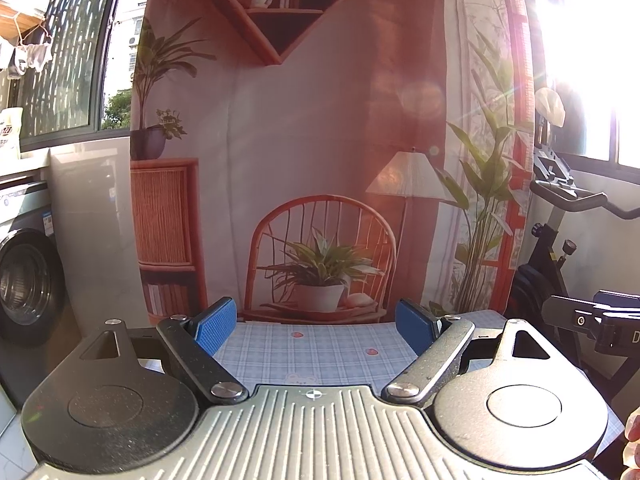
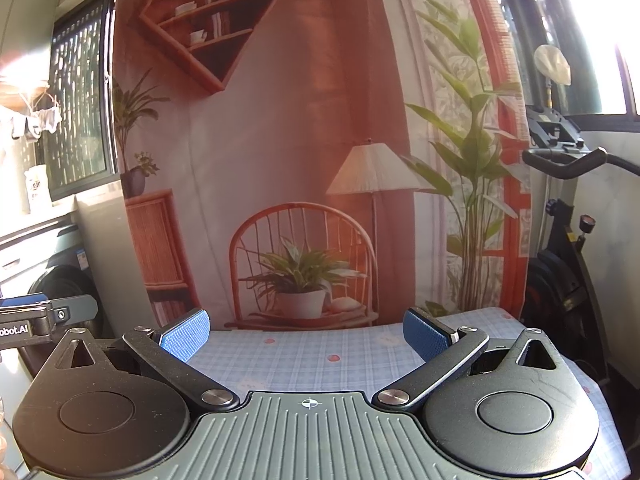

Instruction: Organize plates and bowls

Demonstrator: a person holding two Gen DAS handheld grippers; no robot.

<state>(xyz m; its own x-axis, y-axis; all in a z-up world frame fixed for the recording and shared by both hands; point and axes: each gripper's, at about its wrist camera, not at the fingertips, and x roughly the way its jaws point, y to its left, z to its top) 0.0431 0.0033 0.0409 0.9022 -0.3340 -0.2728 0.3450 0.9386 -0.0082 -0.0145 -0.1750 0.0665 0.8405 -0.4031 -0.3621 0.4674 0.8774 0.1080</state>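
A: How do your grippers stand?

B: Your left gripper [image 1: 316,324] has its jaws spread wide, holding nothing, above the plaid tablecloth [image 1: 320,356]. Your right gripper [image 2: 306,334] is the same.

A: And the plates and bowls?

B: You can't tell; neither view shows any, only the printed backdrop [image 2: 280,160].

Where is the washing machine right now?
The washing machine is at the far left in the left wrist view, under the window, left of the printed backdrop.
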